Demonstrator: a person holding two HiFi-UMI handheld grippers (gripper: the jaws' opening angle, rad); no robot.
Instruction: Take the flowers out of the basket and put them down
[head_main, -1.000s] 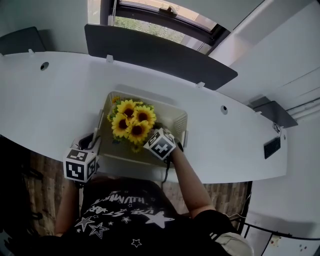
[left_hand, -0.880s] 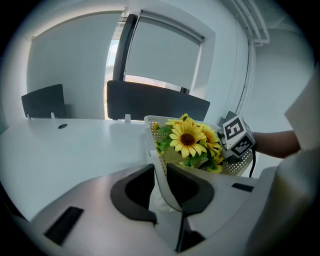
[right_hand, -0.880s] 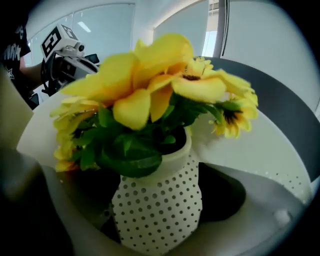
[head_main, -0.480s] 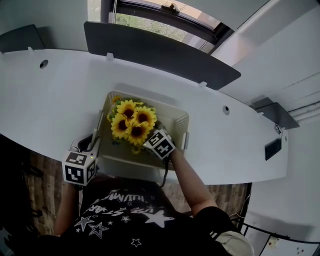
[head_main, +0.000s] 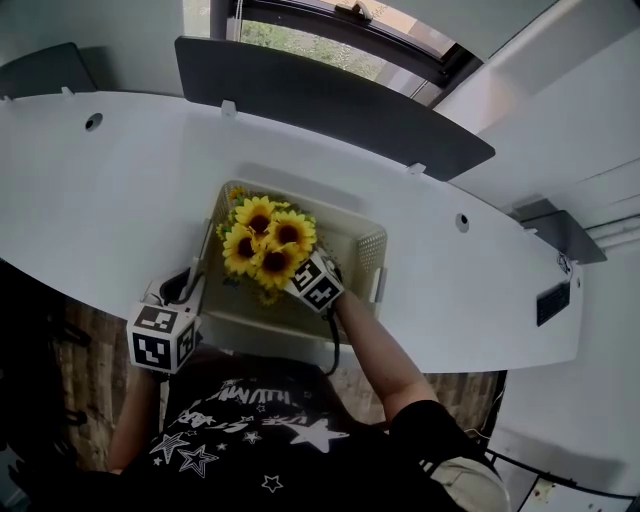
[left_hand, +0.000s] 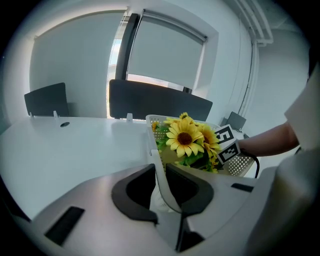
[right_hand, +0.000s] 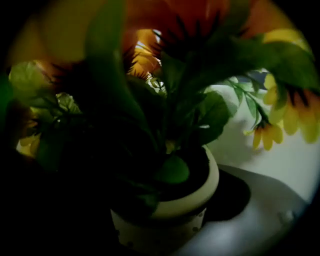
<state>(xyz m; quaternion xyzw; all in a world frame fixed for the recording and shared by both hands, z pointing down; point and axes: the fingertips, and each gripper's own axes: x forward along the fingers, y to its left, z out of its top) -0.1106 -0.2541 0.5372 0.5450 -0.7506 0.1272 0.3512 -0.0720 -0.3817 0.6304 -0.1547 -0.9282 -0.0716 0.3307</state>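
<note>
While sunflowers overhang it, the pot sits shadowed

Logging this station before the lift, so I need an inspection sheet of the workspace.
Surface: white desk, basket near its front edge.
Job's things: sunflowers in a cream pot, inside the perforated basket.
Clutter: nothing seen.
Grippers: left gripper has just been closing, pads clamped on the basket wall; right gripper inside the basket beside the pot, jaws have just been opening, nothing between them.
Cables: black cable trails from the right gripper.
Surroundings: dark divider panel, window behind.
</note>
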